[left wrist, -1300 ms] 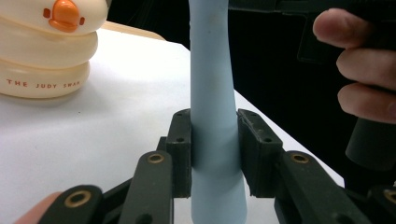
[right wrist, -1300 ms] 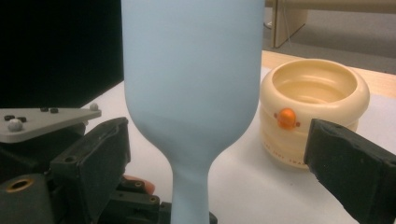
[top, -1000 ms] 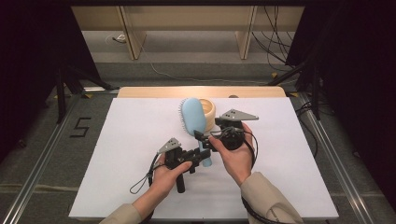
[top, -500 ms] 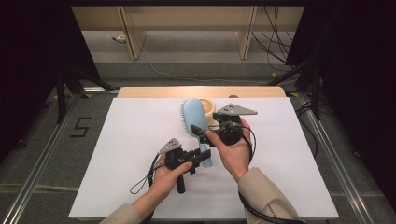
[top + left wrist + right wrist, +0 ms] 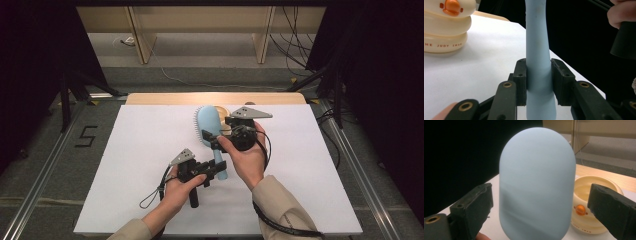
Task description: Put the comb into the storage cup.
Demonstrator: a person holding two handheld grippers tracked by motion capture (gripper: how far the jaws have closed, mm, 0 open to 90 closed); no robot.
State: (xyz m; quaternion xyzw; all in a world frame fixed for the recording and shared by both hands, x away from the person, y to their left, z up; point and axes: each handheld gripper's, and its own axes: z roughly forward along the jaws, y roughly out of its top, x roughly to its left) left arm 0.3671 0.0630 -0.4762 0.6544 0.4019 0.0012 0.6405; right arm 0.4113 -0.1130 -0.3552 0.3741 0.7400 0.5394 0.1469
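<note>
Two pairs of tongs work over the broad white table (image 5: 150, 150), largest thing here. On it, behind the brush, sits the cream ring-shaped plastic duck toy (image 5: 594, 207) with an orange beak. The pale blue plastic hairbrush (image 5: 209, 131) hangs above the table, its handle clenched between the pads of the left tongs (image 5: 539, 82), head pointing away from the person. The right tongs (image 5: 541, 215) gape wide on either side of the brush's smooth back, touching nothing. Against a second ago, the right hand (image 5: 247, 157) has slid a little toward the brush head; the left grip and the brush are unchanged.
</note>
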